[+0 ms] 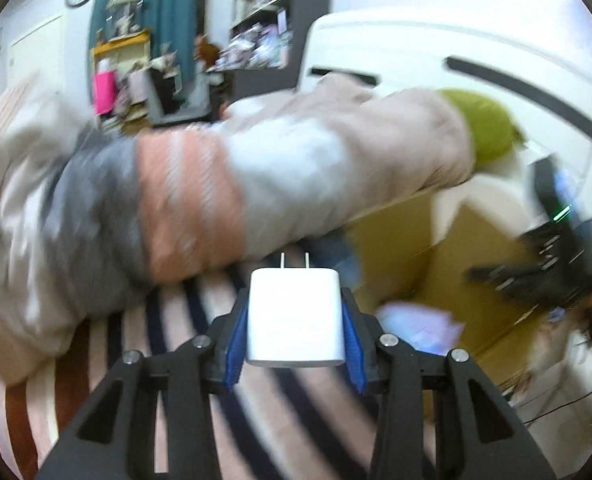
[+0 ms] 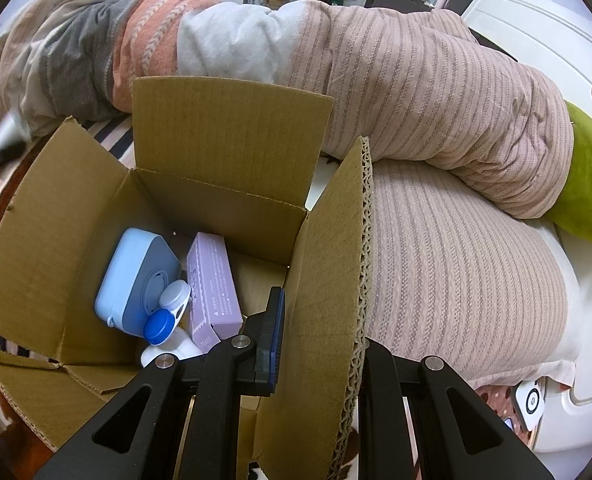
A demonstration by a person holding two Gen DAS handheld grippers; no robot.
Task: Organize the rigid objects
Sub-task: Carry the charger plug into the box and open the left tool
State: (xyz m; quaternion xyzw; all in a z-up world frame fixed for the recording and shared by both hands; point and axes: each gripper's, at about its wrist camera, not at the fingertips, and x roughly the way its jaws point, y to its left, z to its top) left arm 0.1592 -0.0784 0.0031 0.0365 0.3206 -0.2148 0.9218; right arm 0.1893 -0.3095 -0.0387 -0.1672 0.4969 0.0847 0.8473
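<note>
Left wrist view: left claw point(image 1: 295, 322) clamped on white charger point(image 1: 295, 316), held up over striped bed cover point(image 1: 168, 360), cardboard box point(image 1: 455, 264) ahead to the right. Right wrist view: right claw point(image 2: 315, 344) pinched on box flap point(image 2: 335, 280), holding it open; blue case point(image 2: 136, 276), purple box point(image 2: 212, 284), bottle point(image 2: 164, 332) inside. Could slip from smooth sides, or bump the flap going in.

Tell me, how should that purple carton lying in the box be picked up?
Probably from above, pinching the purple carton across its long narrow sides near the middle. It lies flat in the cardboard box, with a blue case crowding one side, so room is tight there.
</note>
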